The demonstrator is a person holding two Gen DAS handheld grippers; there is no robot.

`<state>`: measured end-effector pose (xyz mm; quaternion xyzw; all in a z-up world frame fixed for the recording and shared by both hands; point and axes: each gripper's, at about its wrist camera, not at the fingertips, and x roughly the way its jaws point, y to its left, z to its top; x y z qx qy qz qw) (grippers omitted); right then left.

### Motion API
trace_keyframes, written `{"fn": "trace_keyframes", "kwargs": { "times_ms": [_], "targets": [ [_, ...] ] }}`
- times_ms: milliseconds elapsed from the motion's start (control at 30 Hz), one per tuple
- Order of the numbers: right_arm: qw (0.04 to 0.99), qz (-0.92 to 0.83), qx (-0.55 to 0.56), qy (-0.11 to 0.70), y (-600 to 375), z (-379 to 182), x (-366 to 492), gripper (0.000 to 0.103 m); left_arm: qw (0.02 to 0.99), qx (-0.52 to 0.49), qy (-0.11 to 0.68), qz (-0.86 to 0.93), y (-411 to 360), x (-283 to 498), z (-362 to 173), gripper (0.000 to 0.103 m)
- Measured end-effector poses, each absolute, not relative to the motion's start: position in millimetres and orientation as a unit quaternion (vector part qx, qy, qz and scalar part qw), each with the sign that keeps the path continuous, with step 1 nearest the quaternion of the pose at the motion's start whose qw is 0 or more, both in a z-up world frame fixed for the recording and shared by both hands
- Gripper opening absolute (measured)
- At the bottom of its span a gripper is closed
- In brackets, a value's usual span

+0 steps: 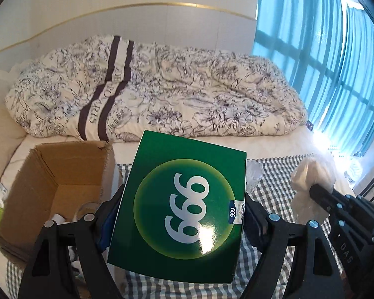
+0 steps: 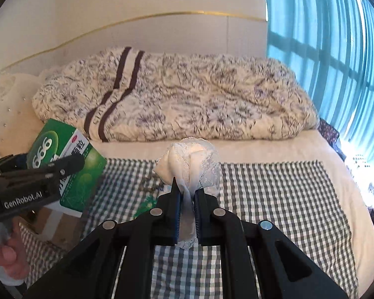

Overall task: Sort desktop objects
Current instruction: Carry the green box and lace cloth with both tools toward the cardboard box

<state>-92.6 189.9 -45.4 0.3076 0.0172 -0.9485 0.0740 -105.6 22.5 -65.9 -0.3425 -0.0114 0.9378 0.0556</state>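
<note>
A green "999" medicine box [image 1: 182, 209] is clamped between the fingers of my left gripper [image 1: 182, 214] and held above the checked cloth [image 1: 269, 174]. The same green box [image 2: 69, 159] shows at the left of the right wrist view, inside the left gripper [image 2: 37, 174]. My right gripper [image 2: 187, 196] is shut on a bundled cream lace cloth [image 2: 189, 162], lifted over the checked cloth [image 2: 274, 199]. In the left wrist view that lace bundle [image 1: 309, 174] hangs at the right gripper [image 1: 319, 191] tip, on the right.
An open cardboard box [image 1: 54, 182] stands left of the green box, with small white items inside. A crumpled flowered quilt [image 1: 157, 89] lies across the bed behind. Blue curtains [image 1: 324, 62] cover the window at right. A hand [image 2: 5, 256] grips the left gripper's handle.
</note>
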Motion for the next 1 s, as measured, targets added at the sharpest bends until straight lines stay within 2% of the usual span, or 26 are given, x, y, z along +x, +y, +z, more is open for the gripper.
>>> {"fn": "trace_keyframes", "kwargs": {
  "times_ms": [600,1000],
  "targets": [
    [0.122,-0.962,0.244,0.012,146.8,16.0,-49.8,0.009,0.016,-0.274,-0.010,0.962,-30.4,-57.8,-11.0,0.083],
    [0.171,-0.953,0.248,0.025,85.0,17.2,-52.2,0.009,-0.031,-0.275,-0.019,0.961,-91.7,-51.4,-10.2,0.083]
  ]
}}
